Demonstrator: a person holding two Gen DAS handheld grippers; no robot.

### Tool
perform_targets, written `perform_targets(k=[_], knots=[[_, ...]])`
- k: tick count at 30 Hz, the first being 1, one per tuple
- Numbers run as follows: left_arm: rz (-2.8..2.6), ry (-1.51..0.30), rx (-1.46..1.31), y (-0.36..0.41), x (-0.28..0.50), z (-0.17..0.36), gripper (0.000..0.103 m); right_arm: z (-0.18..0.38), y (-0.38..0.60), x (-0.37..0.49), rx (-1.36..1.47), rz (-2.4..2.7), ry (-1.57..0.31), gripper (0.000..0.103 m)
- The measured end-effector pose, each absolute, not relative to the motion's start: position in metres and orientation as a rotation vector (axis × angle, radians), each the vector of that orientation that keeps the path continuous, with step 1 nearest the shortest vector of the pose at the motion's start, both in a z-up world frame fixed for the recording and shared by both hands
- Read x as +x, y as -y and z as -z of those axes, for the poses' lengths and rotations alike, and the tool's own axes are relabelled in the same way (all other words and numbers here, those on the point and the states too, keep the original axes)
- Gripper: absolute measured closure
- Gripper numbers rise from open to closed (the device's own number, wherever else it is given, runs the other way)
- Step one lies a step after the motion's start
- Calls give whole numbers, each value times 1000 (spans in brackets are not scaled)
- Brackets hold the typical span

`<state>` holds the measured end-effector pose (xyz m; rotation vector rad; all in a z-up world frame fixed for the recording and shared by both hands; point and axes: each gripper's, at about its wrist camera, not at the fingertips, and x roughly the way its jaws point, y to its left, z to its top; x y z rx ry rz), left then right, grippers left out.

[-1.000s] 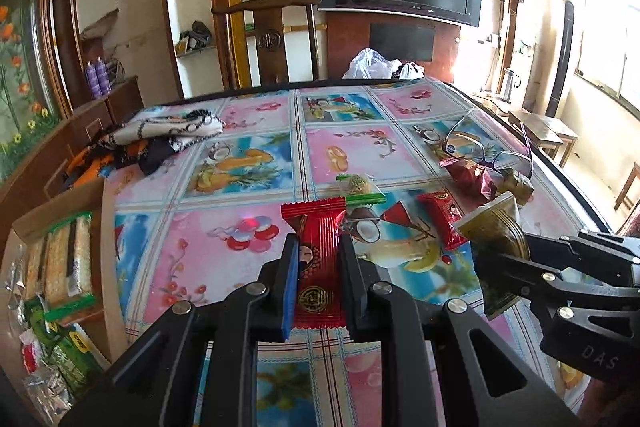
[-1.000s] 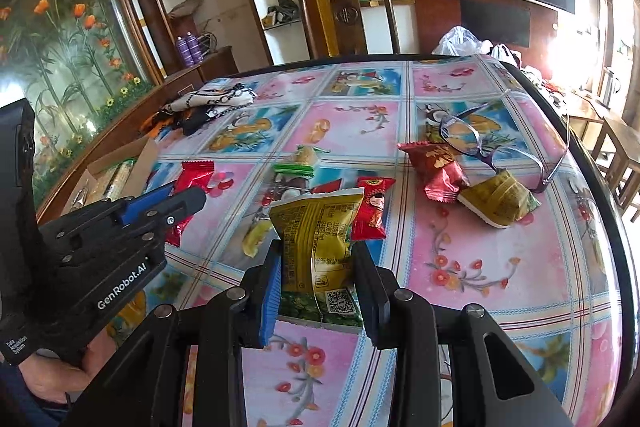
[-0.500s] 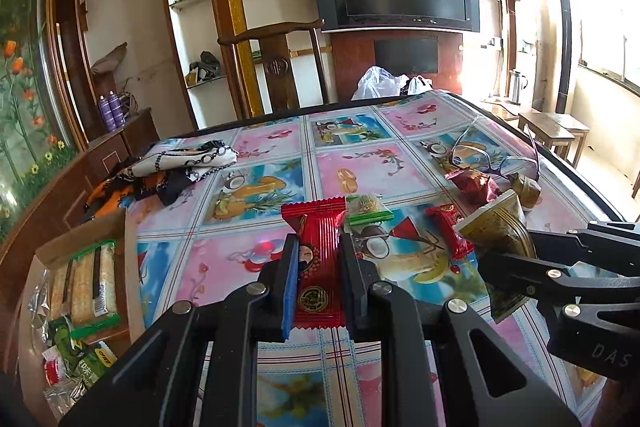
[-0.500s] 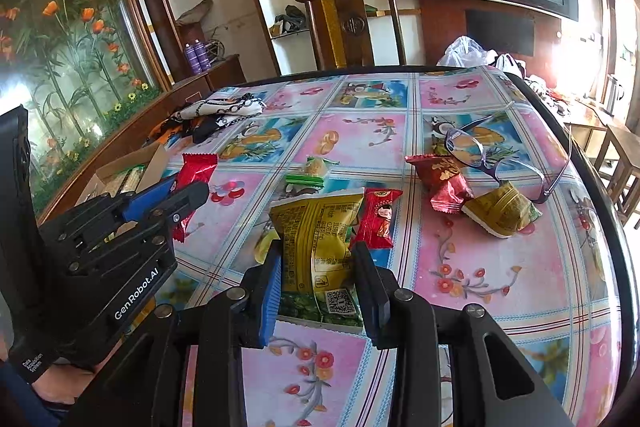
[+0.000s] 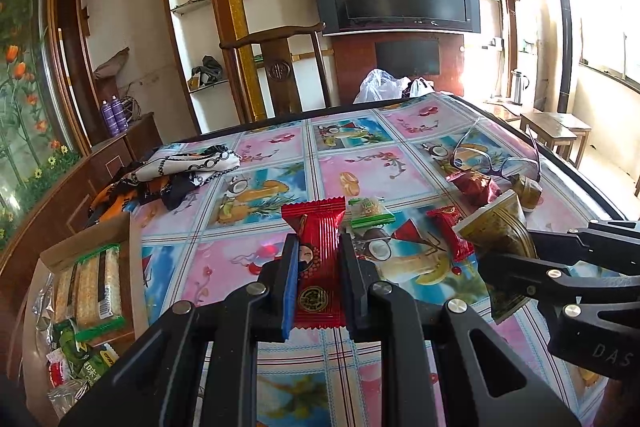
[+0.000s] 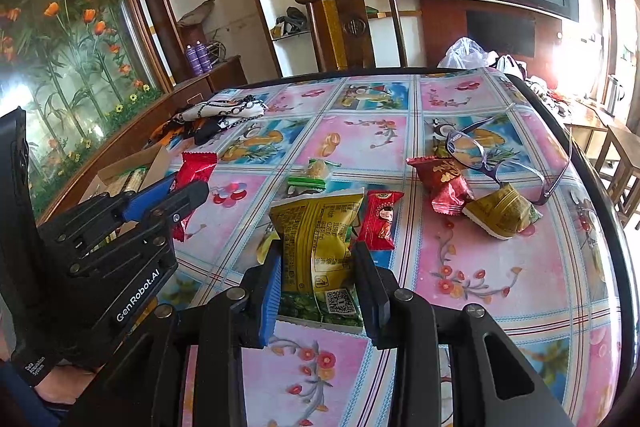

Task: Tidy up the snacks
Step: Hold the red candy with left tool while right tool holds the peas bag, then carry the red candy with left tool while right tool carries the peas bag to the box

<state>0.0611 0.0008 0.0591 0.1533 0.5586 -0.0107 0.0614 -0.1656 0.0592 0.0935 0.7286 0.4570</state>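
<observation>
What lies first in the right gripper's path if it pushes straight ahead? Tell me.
Probably the small red snack packet on the table, just beyond and right of the yellow snack bag held by the right gripper; depth is unclear.

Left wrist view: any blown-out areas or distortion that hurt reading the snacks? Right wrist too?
Left wrist view: window at right blown out, edges bowed by fisheye, red snack packet in the jaws sharp. Right wrist view: glare at the far right edge, yellow snack bag crisp, tablecloth evenly lit.
</observation>
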Motion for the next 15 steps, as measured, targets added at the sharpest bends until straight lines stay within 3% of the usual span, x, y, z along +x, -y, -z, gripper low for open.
perform_targets(k=[15], knots=[[6, -523, 135, -8, 54, -76, 85, -60, 166, 61, 95, -459, -718, 67]])
